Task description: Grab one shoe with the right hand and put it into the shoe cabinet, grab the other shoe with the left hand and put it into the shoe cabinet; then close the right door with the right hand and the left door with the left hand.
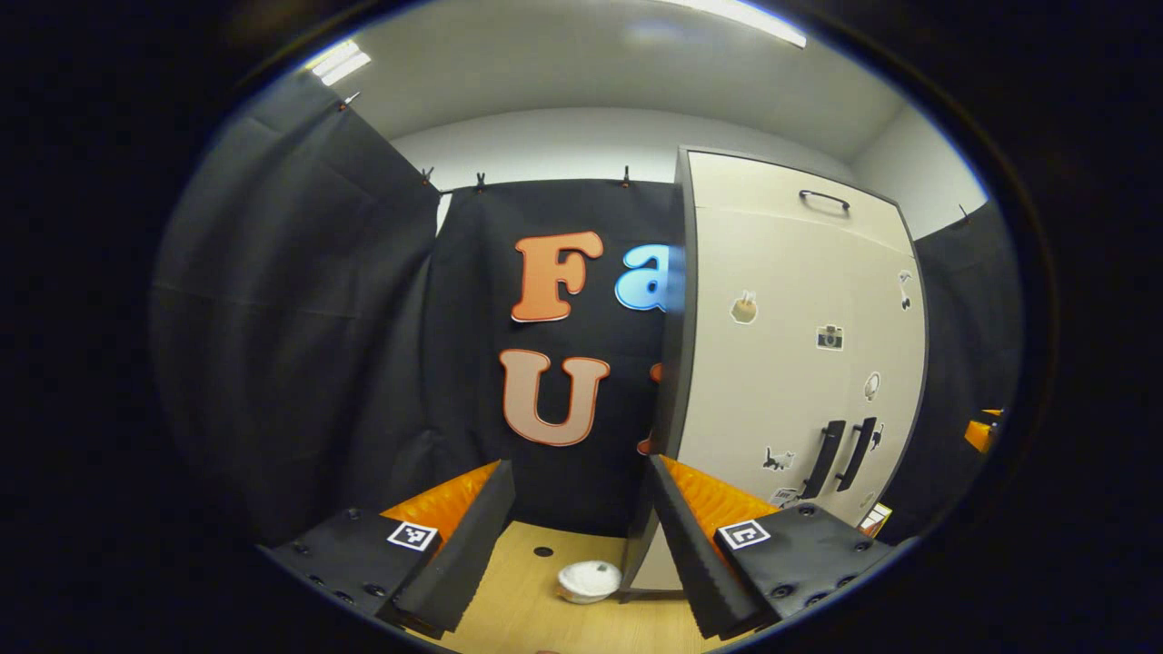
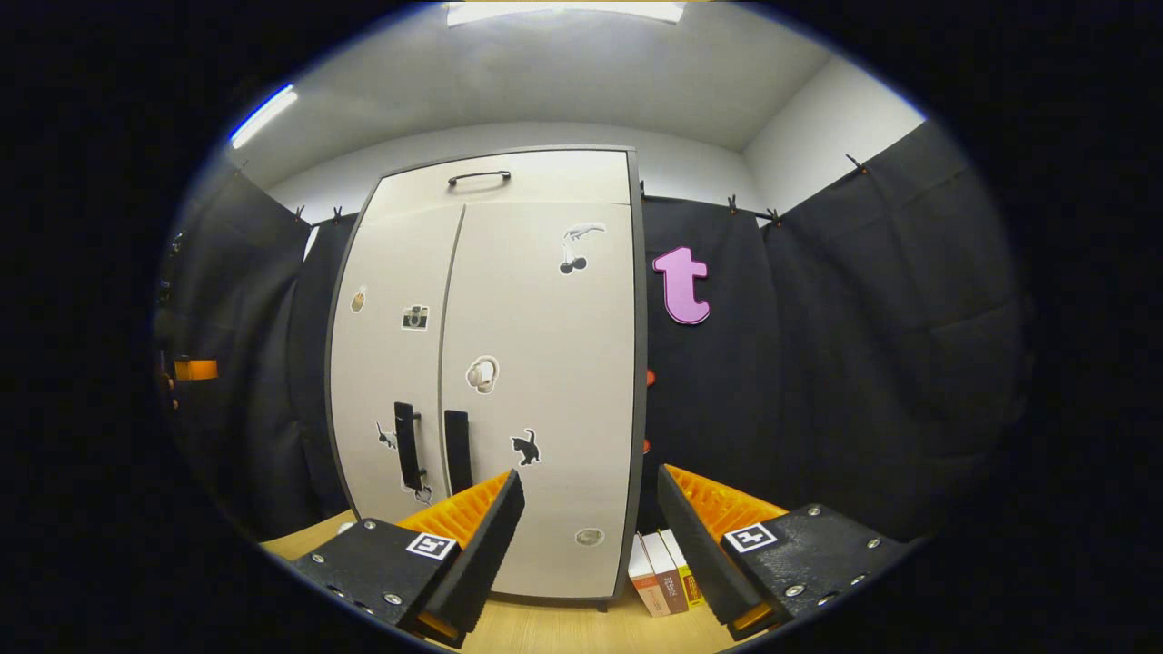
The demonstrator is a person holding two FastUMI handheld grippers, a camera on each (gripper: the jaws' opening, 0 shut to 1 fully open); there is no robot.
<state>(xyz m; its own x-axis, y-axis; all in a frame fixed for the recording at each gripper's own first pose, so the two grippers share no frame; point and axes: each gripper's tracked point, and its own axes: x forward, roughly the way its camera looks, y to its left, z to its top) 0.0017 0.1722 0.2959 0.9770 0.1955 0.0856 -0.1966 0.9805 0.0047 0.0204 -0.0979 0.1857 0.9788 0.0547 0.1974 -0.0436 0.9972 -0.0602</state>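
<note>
The shoe cabinet (image 2: 491, 381) stands upright on the desk (image 2: 563, 631) with both doors shut, straight ahead of the right tongs (image 2: 591, 545) and off to the right of the left tongs (image 1: 581, 536), both sets spread and holding nothing.

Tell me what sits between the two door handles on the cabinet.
Nothing sits there. In the right gripper view only the thin seam where the two shut doors meet runs between the left handle and the right handle.

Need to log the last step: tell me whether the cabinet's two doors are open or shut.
Shut. In the right gripper view both doors lie flush with only a thin seam between them, and the two handles sit side by side. No interior shows.
</note>
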